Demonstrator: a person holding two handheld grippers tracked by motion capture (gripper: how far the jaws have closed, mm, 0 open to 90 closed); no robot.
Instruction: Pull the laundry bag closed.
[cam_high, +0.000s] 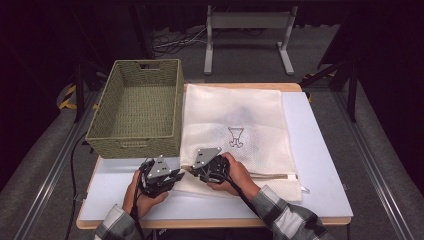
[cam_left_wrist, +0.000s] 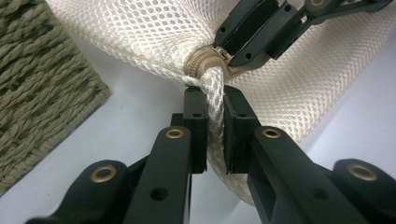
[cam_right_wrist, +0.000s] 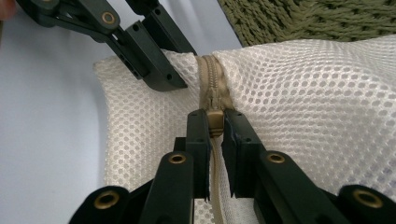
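while the zipper (cam_right_wrist: 212, 81) sits at the bag's near-left corner, the zip run isn't finished: the slot looks open along the near edge toward the right. left gripper (cam_left_wrist: 215, 123) is clamped on the mesh corner, right gripper (cam_right_wrist: 215, 135) clamped on the zipper pull (cam_right_wrist: 215, 119). count: one woven basket (cam_high: 134, 110) at left, one mesh laundry bag (cam_high: 240, 125) flat on the table (cam_high: 320, 165) just right of it, two grippers.

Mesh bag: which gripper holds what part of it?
Left gripper pinches the mesh bag by its bunched corner at the zipper's end. Right gripper grips the tan zipper pull.
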